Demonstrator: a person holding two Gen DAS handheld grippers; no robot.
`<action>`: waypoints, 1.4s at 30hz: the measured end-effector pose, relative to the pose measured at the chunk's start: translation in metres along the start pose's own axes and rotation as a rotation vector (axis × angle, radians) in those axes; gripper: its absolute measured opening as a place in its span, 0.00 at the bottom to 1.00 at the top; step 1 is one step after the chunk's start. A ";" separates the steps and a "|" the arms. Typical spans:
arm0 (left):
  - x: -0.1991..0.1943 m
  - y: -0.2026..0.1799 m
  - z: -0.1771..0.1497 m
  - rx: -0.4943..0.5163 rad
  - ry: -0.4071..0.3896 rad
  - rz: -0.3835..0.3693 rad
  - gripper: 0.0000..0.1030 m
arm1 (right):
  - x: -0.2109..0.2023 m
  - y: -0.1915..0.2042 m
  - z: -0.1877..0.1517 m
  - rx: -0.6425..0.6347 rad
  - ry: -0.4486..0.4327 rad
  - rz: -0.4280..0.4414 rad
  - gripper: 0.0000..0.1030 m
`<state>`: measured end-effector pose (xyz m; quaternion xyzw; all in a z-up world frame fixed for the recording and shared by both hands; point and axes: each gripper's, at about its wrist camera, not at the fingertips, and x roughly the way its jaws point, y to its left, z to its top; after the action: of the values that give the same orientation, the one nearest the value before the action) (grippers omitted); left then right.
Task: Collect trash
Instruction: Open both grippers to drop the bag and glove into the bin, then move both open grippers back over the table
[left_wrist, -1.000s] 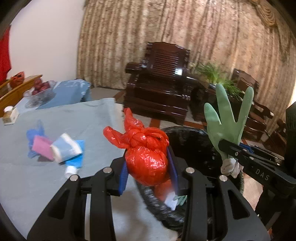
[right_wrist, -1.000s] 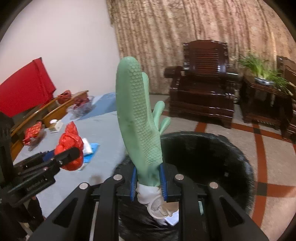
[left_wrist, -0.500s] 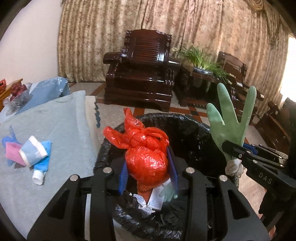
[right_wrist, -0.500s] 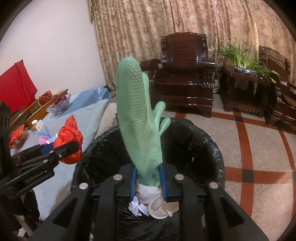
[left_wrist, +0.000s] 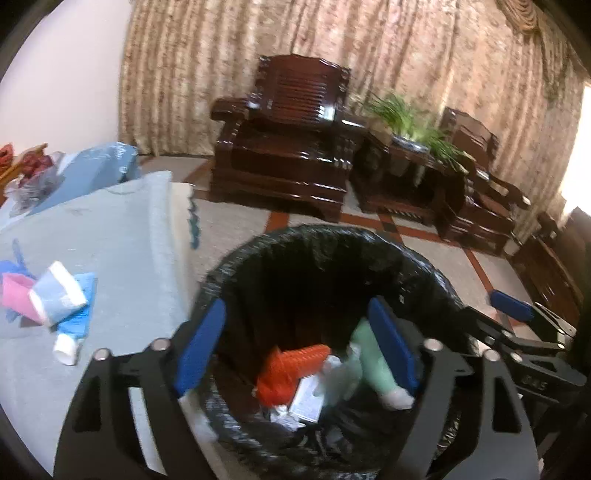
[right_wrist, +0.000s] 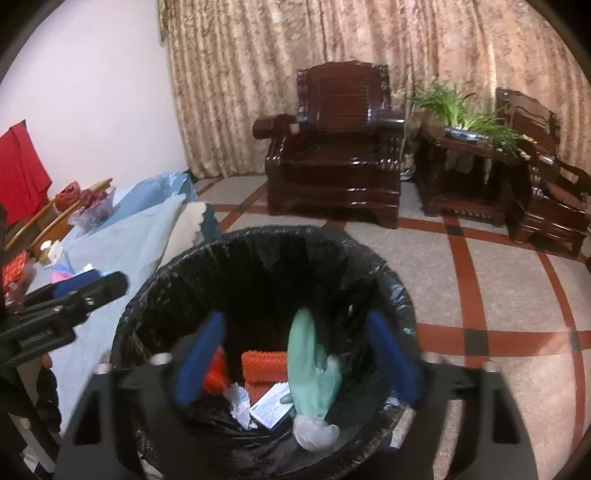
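A bin with a black liner (left_wrist: 236, 258) (right_wrist: 391, 280) stands on the floor beside the table. My left gripper (left_wrist: 295, 350) is open and empty above the bin's mouth. My right gripper (right_wrist: 295, 358) is open and empty above it too. Inside the bin lie a green rubber glove (right_wrist: 306, 362) (left_wrist: 369, 354), an orange-red thing (left_wrist: 291, 369) (right_wrist: 264, 369), crumpled paper (right_wrist: 240, 402) and a small printed box (right_wrist: 271, 404). On the table (left_wrist: 122, 236) lie a blue-white tube (left_wrist: 59, 295), a pink thing (left_wrist: 14, 295) and blue wrappers (left_wrist: 77, 321).
A grey-blue cloth covers the table (right_wrist: 125, 251) left of the bin. A dark wooden armchair (left_wrist: 291, 133) (right_wrist: 340, 147), a plant stand (right_wrist: 469, 155) and more wooden chairs (left_wrist: 476, 184) line the curtain. Tiled floor (right_wrist: 498, 288) lies right of the bin.
Both grippers have opened over the bin. The red bag has left the left gripper and the green glove has left the right gripper; the glove now lies in the bin.
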<state>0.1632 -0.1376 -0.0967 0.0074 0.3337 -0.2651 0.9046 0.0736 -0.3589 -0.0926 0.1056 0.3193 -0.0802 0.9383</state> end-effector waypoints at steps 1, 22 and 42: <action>-0.005 0.005 0.001 -0.009 -0.012 0.012 0.84 | -0.001 0.000 0.001 0.004 -0.005 -0.001 0.94; -0.116 0.148 -0.025 -0.177 -0.087 0.362 0.88 | 0.009 0.114 0.005 -0.115 0.002 0.214 0.94; -0.133 0.252 -0.057 -0.314 -0.059 0.526 0.88 | 0.075 0.269 -0.003 -0.289 0.059 0.366 0.94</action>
<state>0.1663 0.1533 -0.1016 -0.0540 0.3307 0.0326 0.9416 0.1890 -0.1047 -0.1014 0.0288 0.3305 0.1410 0.9328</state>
